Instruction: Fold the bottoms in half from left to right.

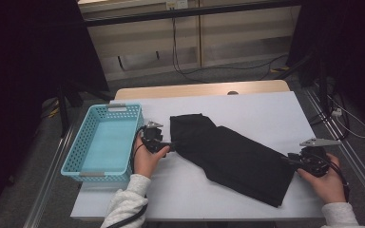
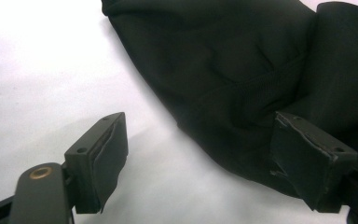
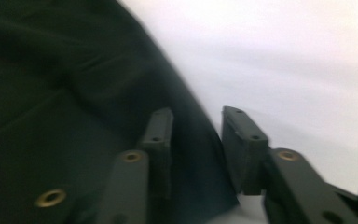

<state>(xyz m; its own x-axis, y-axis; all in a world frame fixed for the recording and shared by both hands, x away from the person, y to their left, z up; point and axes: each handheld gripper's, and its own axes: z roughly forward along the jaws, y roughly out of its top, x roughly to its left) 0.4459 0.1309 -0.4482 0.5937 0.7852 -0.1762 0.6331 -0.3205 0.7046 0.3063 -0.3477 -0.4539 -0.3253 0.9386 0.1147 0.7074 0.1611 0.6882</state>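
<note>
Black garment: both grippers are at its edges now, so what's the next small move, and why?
Probably close the right gripper first: its jaws straddle the black garment edge with a gap between them. The left gripper stands wide open, one pad on cloth, one over bare table, so it likely needs to edge in.

High view dim, dark corners, esp. upper left. Table (image 1: 247, 107) overexposed in both gripper views. Right gripper view motion-blurred, soft overall. Black cloth (image 2: 242, 70) underexposed, folds barely readable; soft shadow under its edge.
</note>
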